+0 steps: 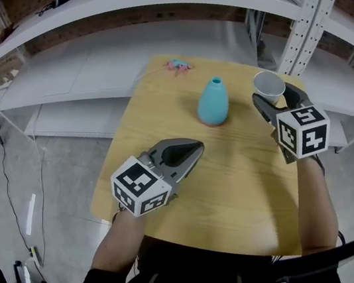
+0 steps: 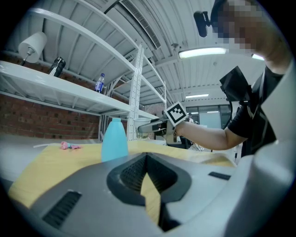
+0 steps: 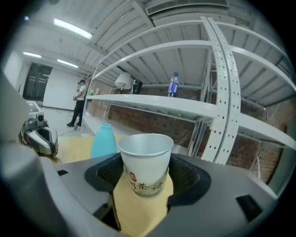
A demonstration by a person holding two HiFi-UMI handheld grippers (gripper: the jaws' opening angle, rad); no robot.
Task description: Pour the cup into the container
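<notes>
Currently the right gripper (image 1: 273,96) is clamping the cup (image 1: 269,86) by its sides, jaws spread fairly wide around it, and holding it upright at the worktop's (image 1: 237,181) far right corner, near the container (image 1: 214,102) but apart from it. The left gripper (image 1: 192,150) is hanging closed and empty over the near side. Judging by this, the carrying step is in hand. Next, the cup needs bringing over the container's narrow mouth and tipping slowly, since so small an opening is likely leaving little room for error.

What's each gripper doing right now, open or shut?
Left gripper: shut, nothing held.
Right gripper: shut on the paper cup.
</notes>
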